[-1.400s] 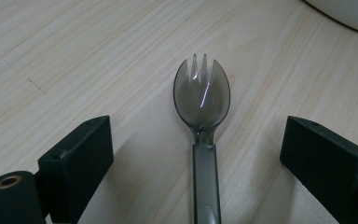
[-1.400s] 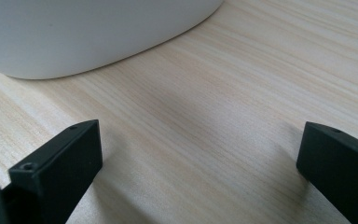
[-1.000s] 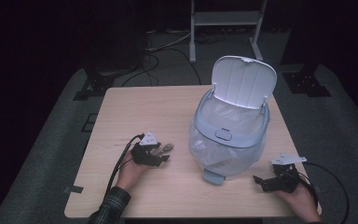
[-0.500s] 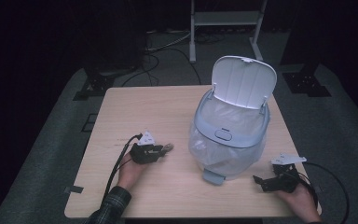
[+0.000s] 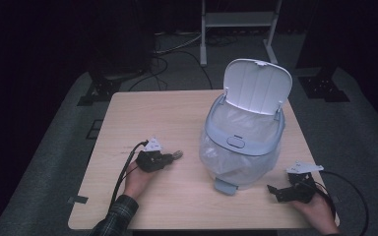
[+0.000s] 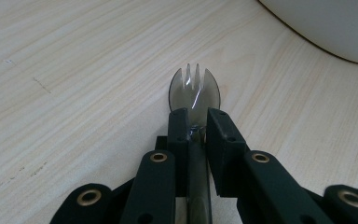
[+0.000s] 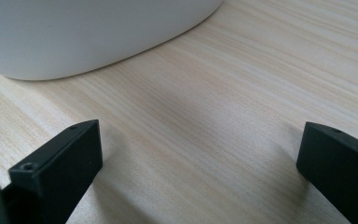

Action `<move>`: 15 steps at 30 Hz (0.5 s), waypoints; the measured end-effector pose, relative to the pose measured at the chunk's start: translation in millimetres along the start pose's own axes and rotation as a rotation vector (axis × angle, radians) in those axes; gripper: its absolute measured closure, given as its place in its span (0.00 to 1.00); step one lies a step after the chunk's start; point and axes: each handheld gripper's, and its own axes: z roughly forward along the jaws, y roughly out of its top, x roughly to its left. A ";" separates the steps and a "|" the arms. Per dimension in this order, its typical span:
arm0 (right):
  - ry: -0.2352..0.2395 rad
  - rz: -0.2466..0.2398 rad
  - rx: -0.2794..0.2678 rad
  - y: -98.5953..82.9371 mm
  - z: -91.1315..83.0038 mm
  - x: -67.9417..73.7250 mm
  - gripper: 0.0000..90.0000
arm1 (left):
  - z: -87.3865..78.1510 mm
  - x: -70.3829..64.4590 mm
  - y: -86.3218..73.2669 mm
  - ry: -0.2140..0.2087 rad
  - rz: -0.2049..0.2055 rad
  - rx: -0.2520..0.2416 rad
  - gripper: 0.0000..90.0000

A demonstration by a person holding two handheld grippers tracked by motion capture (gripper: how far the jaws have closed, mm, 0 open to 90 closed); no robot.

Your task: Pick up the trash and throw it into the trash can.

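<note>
on the left side of the wooden table, the left gripper rests low over the tabletop, held in the person's left hand. its jaws are clamped on the handle of a smoky, see-through plastic spork, whose short tines point away from the gripper toward the bin. in the left gripper view the spork's bowl sticks out just past the jaw tips, close above the wood; whether it touches the table is hard to tell from this angle.

in the middle right stands a pale blue bin with a clear bag lining it and its lid tipped up and back. a small foot pedal juts from its base toward the person. the spork lies near the bin's left side but apart from it.

at the right front corner, the right gripper sits on the table in the person's right hand, jaws spread wide with nothing between them, pointing toward the bin's base.
</note>
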 end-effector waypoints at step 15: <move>0.000 0.000 0.000 0.0 0.0 0.0 0.00 | -9.1 -1.0 5.5 -0.021 -0.033 -0.029 0.88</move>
